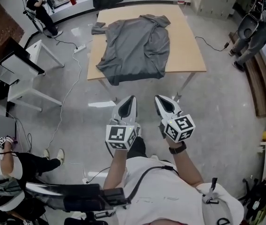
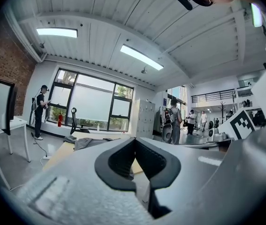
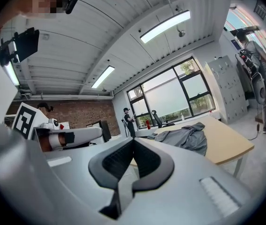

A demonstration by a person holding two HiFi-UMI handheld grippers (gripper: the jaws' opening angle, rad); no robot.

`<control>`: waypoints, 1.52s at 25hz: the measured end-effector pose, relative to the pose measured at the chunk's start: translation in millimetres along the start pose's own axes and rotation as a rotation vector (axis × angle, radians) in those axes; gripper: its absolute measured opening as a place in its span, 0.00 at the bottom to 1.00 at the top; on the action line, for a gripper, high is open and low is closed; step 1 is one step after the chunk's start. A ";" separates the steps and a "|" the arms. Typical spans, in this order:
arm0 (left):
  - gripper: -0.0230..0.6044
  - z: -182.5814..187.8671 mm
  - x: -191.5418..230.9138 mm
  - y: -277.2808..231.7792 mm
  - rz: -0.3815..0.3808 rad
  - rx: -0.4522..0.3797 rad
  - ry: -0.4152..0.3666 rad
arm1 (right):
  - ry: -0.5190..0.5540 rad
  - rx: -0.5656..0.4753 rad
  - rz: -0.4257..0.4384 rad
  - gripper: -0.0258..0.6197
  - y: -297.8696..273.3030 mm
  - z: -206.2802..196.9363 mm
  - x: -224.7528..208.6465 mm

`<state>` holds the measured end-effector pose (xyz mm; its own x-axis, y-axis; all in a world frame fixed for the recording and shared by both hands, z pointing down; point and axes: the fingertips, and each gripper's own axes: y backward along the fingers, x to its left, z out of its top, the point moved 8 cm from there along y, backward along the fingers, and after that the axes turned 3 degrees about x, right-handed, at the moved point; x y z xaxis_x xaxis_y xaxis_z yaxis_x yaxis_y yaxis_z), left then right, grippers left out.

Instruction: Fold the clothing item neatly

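**Both grippers closed and empty, grey garment ahead on the table**

The clothing item [image 1: 135,46] is of soft grey cloth. It is spread loosely and has many wrinkles, and one sleeve lies out to the side. It rests on a rectangular table [image 1: 185,36] with a smooth top of light wood, and its hem reaches the edge nearest to the fingers.

The left gripper [image 1: 131,98] and the right gripper [image 1: 157,98] have smooth shells of pale grey plastic that narrow to a point. Their inner pads are of black ribbed rubber. Each gripper carries a cube with black and white square markers.

The fingers of each gripper are pressed together at the tips, and there is nothing between them. They touch nothing. The garment lies well ahead of both pairs of fingertips, beyond a stretch of shiny grey floor [image 1: 217,107].
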<state>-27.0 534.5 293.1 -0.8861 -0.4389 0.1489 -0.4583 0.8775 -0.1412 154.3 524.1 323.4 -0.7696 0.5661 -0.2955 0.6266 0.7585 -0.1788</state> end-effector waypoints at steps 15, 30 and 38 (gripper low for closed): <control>0.04 65.7 201.5 -121.9 0.031 -0.104 0.041 | 0.101 -0.012 0.083 0.05 -235.3 76.4 -10.9; 0.03 60.8 282.9 -283.6 0.057 -0.037 0.080 | 0.045 0.056 0.074 0.05 -380.9 97.4 -141.7; 0.04 69.3 337.9 -428.9 0.085 0.051 0.063 | 0.050 0.060 0.064 0.05 -470.5 134.1 -262.9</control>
<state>-134.6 -3.5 336.2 -0.9167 -0.3490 0.1948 -0.3860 0.8994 -0.2051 78.3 -24.9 359.4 -0.7319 0.6294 -0.2612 0.6799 0.7003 -0.2177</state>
